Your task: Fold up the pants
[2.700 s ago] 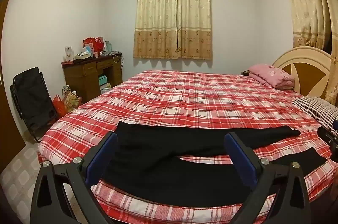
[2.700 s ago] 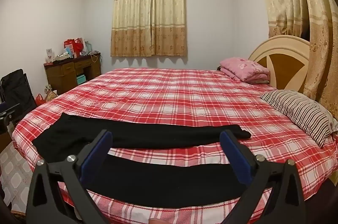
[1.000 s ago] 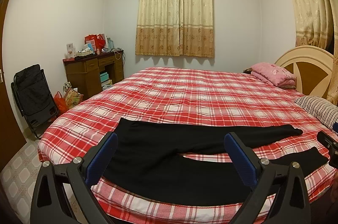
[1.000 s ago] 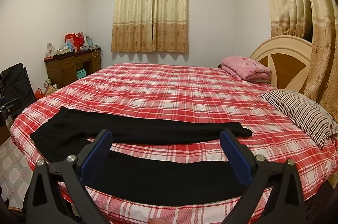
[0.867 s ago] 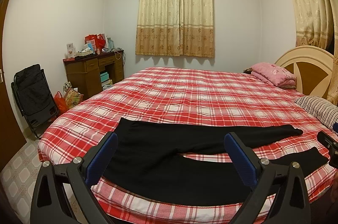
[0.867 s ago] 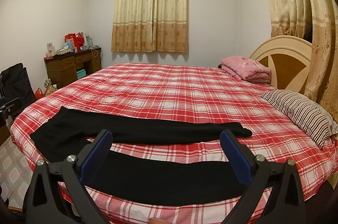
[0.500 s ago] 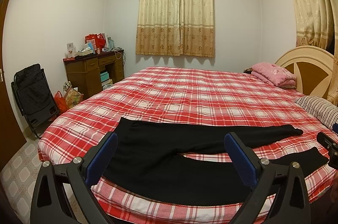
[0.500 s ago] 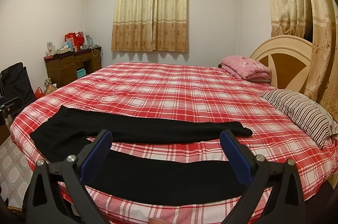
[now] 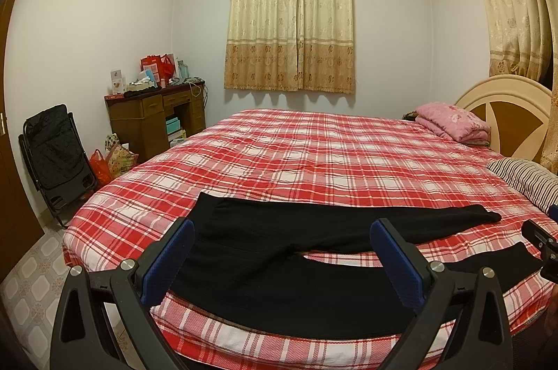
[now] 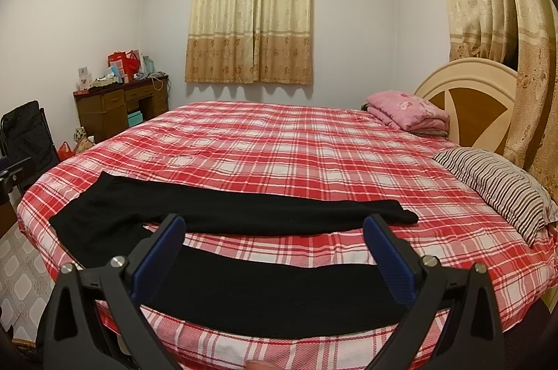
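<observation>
Black pants (image 9: 279,241) lie flat along the near edge of a bed with a red plaid cover (image 9: 331,153). The waist is at the left and the two legs are spread apart, pointing right. They also show in the right wrist view (image 10: 244,213). My left gripper (image 9: 282,254) is open and empty, held above the waist end. My right gripper (image 10: 272,248) is open and empty, held above the near leg. Part of the right gripper shows at the right edge of the left wrist view (image 9: 544,244).
A striped pillow (image 10: 502,185) and a folded pink blanket (image 10: 408,111) lie near the headboard (image 10: 467,97) at the right. A wooden desk (image 9: 157,118), a black folding chair (image 9: 55,157) and bags (image 9: 115,160) stand left of the bed on the tiled floor.
Both views have shifted very slightly since 2.7 s ago. The pants have not moved and both grippers have stayed open.
</observation>
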A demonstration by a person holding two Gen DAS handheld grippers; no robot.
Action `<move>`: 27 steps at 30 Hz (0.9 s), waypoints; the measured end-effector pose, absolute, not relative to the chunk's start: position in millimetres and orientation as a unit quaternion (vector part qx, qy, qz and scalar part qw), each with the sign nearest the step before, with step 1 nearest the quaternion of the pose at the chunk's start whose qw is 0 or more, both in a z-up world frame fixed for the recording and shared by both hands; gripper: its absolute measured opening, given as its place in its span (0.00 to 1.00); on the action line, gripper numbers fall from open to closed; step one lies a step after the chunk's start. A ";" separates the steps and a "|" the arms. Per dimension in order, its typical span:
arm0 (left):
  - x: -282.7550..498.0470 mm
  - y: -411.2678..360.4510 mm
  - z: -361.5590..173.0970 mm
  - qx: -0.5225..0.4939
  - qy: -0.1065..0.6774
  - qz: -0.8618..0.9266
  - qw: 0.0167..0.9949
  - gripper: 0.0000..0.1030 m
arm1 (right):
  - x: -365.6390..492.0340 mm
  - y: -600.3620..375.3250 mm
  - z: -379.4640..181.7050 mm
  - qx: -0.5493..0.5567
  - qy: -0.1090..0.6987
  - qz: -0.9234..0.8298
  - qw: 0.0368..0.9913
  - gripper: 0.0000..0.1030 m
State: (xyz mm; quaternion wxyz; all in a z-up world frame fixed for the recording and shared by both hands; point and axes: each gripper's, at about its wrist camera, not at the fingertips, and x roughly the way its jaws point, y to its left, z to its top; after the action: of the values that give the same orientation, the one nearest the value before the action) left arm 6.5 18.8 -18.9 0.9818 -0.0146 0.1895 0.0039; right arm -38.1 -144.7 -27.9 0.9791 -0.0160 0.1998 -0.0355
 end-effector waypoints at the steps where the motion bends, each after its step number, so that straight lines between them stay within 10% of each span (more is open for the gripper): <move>1: 7.7 19.9 -20.5 -0.015 0.190 0.004 0.982 0.99 | -38.0 -144.2 -29.6 -0.017 0.201 -0.035 0.979 1.00; 27: 219.9 159.2 -131.9 0.063 0.307 0.066 0.947 0.99 | 25.7 -165.5 -119.9 -0.036 0.320 -0.033 0.946 1.00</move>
State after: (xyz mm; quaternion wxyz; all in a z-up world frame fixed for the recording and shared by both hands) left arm 219.9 159.2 -131.9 0.9474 0.0632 0.3067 0.0663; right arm 25.7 -165.5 -119.9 0.9460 -0.0358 0.3205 -0.0333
